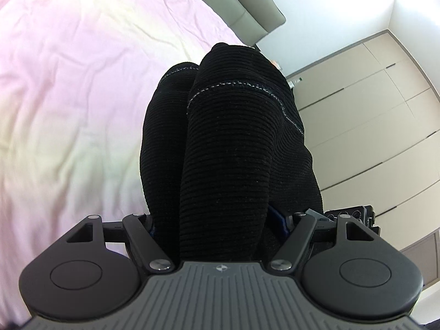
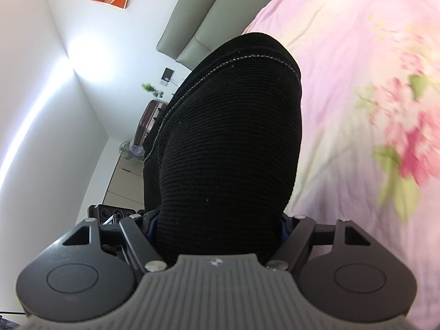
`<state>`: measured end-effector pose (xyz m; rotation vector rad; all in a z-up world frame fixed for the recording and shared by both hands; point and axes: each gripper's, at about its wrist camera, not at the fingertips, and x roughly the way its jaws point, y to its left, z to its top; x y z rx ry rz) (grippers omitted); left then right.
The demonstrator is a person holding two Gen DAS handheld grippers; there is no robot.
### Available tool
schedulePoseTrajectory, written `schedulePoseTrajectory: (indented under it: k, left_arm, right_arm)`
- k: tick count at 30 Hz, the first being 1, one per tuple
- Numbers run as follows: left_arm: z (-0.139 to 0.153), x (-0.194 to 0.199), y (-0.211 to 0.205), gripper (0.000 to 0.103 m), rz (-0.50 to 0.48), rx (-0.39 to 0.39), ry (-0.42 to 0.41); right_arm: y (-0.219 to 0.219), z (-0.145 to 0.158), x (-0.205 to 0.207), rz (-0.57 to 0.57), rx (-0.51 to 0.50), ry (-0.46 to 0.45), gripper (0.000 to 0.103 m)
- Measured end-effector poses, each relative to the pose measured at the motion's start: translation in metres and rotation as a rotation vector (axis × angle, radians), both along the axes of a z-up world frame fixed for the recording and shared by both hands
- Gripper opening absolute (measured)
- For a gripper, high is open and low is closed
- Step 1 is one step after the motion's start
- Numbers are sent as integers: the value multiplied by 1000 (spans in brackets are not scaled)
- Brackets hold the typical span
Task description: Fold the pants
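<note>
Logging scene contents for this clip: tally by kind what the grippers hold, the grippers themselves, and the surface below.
Black ribbed pants: 1, bunched between both jaws
Grippers: 2, left gripper, right gripper
Pink floral bedsheet: 1
Total: 4

The bed (image 1: 68,88) wears a pale pink sheet (image 2: 357,63), softly creased, running from nine o'clock up to twelve in the left wrist view. In the right wrist view it fills the side from one to five o'clock — there a blurred pink flower print (image 2: 409,126) with green leaves sits near three. A grey-green padded headboard (image 1: 247,2) stands at its far edge.
</note>
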<state>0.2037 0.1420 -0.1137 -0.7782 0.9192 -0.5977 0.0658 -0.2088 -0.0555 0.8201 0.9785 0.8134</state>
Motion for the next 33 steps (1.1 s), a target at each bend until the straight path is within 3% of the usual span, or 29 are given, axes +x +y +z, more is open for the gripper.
schedulePoseTrajectory:
  k: [7,12,13,24,29,33]
  left_arm:
    - [9,4,-11,83,-53,4,2]
    - [11,7,-14,83,-72,-9,-22]
    - [13,8,-14,83,-74,-10,-27]
    - [18,6,-17,83,-81,-49,-125]
    - [12,9,-15,83,-78,-35,-111]
    - [13,8,-12,83,-80,-20,-72]
  right_arm:
    - [-27,10,-17,-42,-10,8,71]
    - [-30,18,-6,-67,-32,-32,71]
    - [-47,20,-15,-68,-36,-43,71]
    - [-102,77,42,-70,-93,-158,71]
    - [-135,68,68,-71,-78,-150,71]
    - [-155,43,93,-84,-59,-124,71]
